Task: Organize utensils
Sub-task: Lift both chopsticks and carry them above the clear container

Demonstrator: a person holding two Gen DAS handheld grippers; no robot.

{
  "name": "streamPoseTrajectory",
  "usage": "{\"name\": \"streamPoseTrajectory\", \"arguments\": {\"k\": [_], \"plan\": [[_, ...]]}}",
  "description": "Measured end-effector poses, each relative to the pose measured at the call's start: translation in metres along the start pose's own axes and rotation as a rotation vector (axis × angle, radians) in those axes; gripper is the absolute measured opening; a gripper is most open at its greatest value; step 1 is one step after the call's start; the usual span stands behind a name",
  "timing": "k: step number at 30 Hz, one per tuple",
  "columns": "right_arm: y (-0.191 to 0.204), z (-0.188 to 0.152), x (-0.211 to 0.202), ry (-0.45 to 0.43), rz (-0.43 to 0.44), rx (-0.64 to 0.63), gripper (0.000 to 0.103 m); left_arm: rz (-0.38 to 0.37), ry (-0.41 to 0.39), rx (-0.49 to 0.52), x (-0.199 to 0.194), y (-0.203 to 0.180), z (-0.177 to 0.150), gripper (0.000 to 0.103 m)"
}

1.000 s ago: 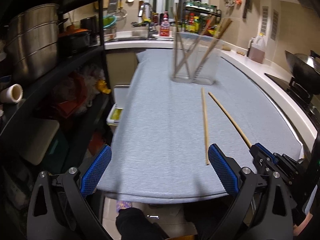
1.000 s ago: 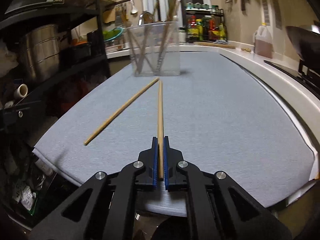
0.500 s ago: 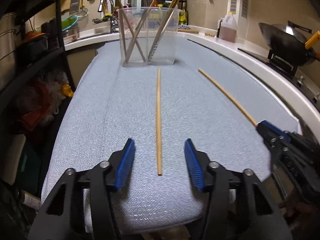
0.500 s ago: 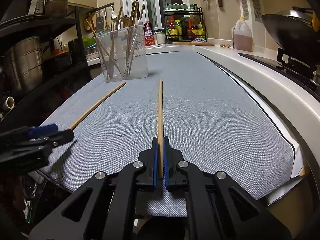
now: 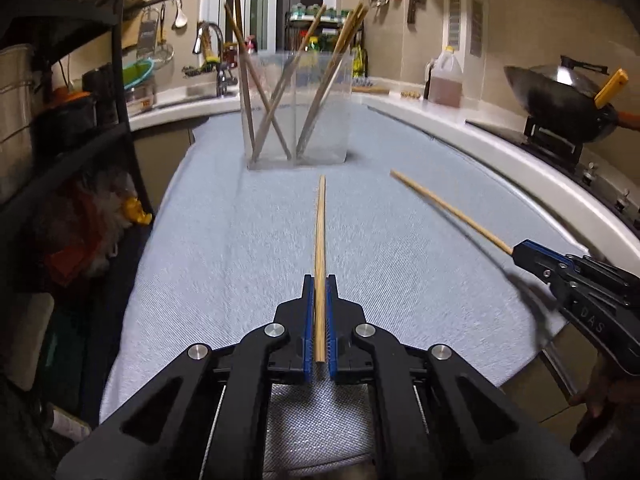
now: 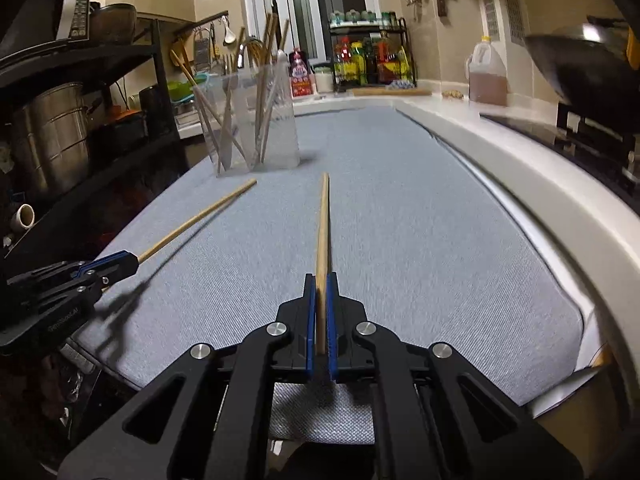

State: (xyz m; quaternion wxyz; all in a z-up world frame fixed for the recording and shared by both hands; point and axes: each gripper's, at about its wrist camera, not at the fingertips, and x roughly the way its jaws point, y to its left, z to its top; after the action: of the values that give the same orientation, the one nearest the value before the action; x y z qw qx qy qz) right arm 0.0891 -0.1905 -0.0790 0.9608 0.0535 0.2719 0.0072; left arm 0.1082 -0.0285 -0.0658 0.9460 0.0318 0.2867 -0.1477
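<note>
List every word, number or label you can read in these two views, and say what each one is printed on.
"DAS": on the black body of the right claw, in the left wrist view; whether more letters follow cannot be told.
Pale lettering on the left claw body, in the right wrist view: too blurred to read.
Labels on the sauce bottles in the rack: too small to read.
Red-labelled bottle: print unreadable.
Oil jug: no readable text.

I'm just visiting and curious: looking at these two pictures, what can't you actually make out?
- Left view: the back end of the chopstick is hidden between the left claw's pads.
- Left view: the person's hand is cut off by the edge.
- Right view: labels on the sauce bottles are too small.
- Right view: the wok is blurred and cut off.
- Both: how many chopsticks stand in the clear holder is unclear; they overlap.
</note>
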Motion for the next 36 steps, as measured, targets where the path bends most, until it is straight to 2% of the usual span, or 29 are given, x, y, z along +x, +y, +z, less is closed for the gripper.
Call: {"name": "streamPoseTrajectory", "arguments": {"k": [7,13,20,27,36], "plan": [[0.018,0.027,-0.024,-0.091,0.010,-0.063,0.005,-0.032,-0.156,0.012,-0.047,0.002,0.033,0.005],[0.030,0.053,-0.035,-0.113,0.033,-0.084,0.005,-0.058,-0.209,0.000,-0.065,0.007,0.055,0.005],[0.032,0.077,-0.032,-0.103,0.029,-0.076,0.005,-0.050,-0.213,0.013,-0.071,0.010,0.072,0.005],[0.029,0.117,-0.031,-0.109,0.026,-0.046,0.005,-0.038,-0.227,0.030,-0.073,0.016,0.095,0.005],[0.032,0.155,-0.032,-0.131,0.004,-0.079,0.005,-0.025,-0.185,0.039,-0.072,0.028,0.123,0.005]]}}
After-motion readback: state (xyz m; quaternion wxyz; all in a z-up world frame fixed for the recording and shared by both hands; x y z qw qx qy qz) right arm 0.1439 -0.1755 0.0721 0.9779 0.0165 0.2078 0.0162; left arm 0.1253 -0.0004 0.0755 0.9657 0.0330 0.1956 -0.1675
